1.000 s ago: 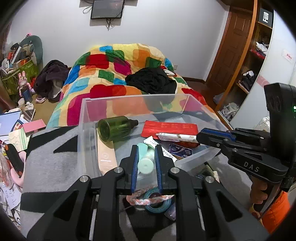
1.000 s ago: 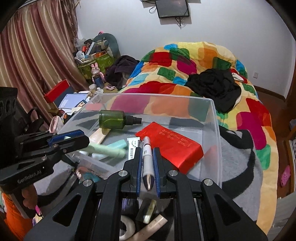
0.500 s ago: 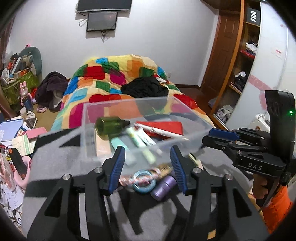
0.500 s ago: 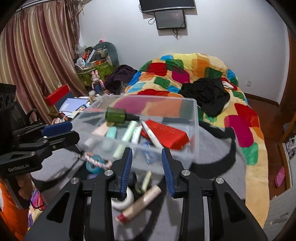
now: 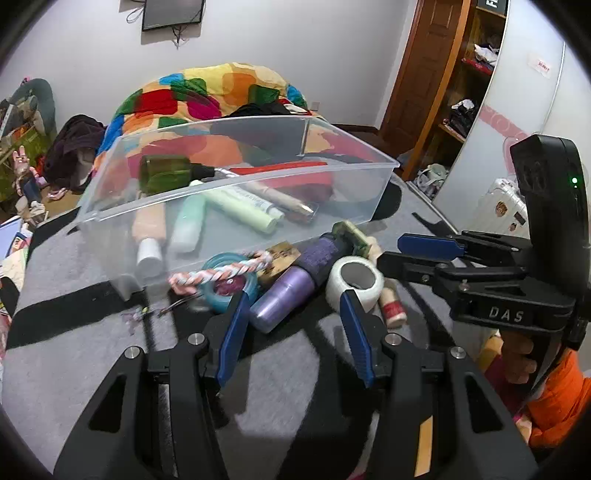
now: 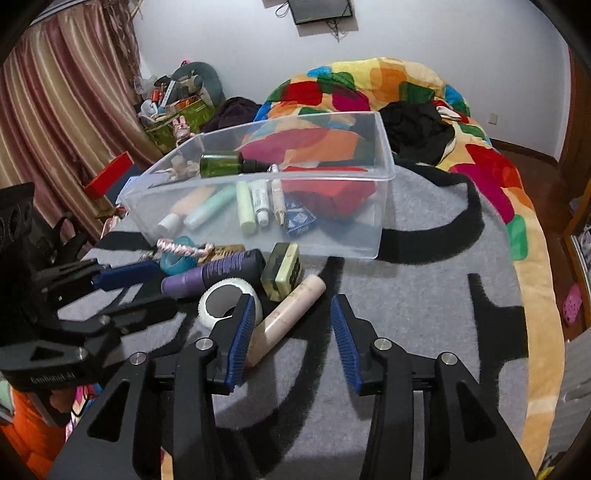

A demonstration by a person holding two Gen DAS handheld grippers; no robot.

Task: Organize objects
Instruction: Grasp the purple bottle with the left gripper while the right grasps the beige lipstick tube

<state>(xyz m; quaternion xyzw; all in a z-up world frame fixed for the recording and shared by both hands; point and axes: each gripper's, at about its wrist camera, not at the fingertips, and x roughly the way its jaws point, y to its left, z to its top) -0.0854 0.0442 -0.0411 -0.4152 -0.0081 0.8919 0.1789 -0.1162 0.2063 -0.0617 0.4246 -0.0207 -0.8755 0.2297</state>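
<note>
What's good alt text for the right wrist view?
The open, empty right gripper points at a beige tube, a white tape roll and a purple bottle on a grey blanket. Behind them sits a clear bin holding tubes and a green bottle.

Patchwork quilt [image 6: 369, 88], striped curtain [image 6: 55, 122], wall screen [image 5: 171, 13], wooden door [image 5: 424, 74]

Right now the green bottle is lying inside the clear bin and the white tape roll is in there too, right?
Not quite. The green bottle does lie inside the clear bin, but the white tape roll sits outside it on the grey blanket, as the right wrist view shows.
</note>
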